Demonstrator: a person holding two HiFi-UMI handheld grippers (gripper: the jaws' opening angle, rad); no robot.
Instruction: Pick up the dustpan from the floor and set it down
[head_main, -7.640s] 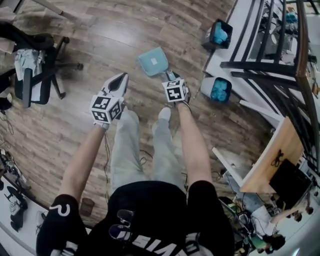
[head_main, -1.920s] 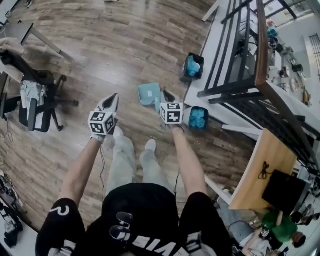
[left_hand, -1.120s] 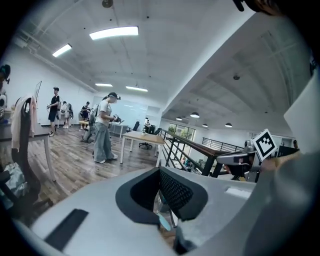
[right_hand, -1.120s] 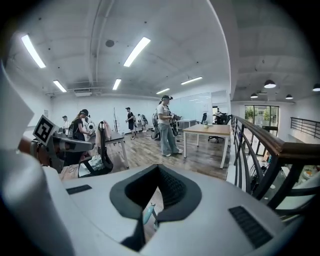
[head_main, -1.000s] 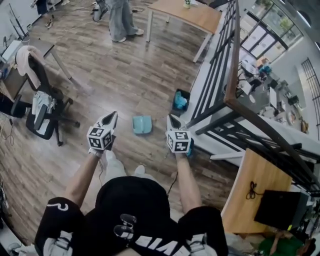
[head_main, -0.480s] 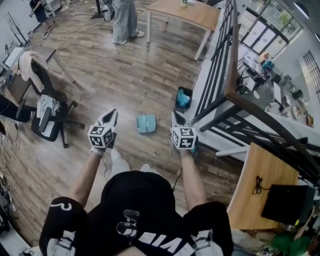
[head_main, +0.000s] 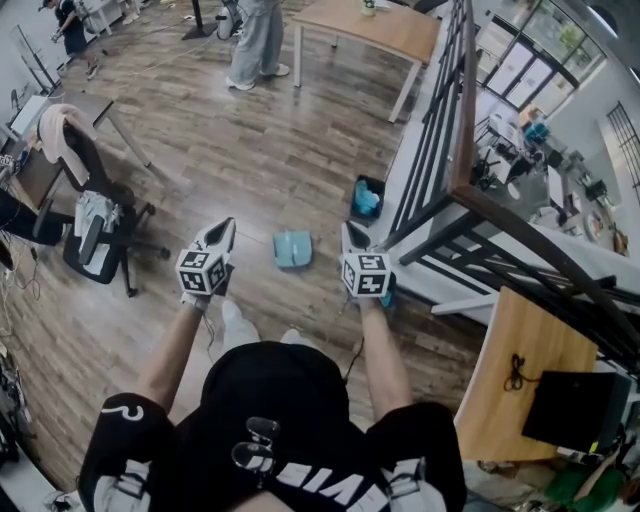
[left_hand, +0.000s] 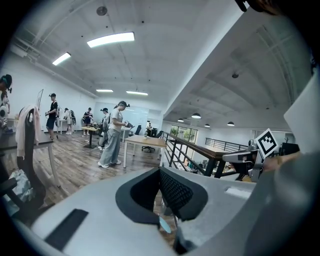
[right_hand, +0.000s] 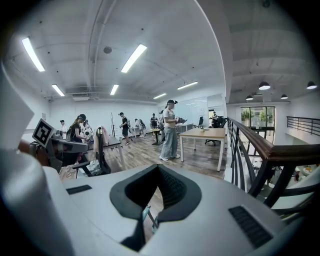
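Dustpan (head_main: 292, 248) now off your right gripper (head_main: 349, 232), lying flat on the wood floor (head_main: 250, 150) between it and your left gripper (head_main: 226, 226). Both grippers' jaws together, empty.

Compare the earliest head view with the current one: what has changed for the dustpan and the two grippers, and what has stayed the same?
The right gripper, earlier down at the handle of the dustpan, has come away from it and is now shut and empty. The person has straightened up, and the dustpan lies on the wooden floor, apart from both grippers. The left gripper stayed empty, left of the dustpan.
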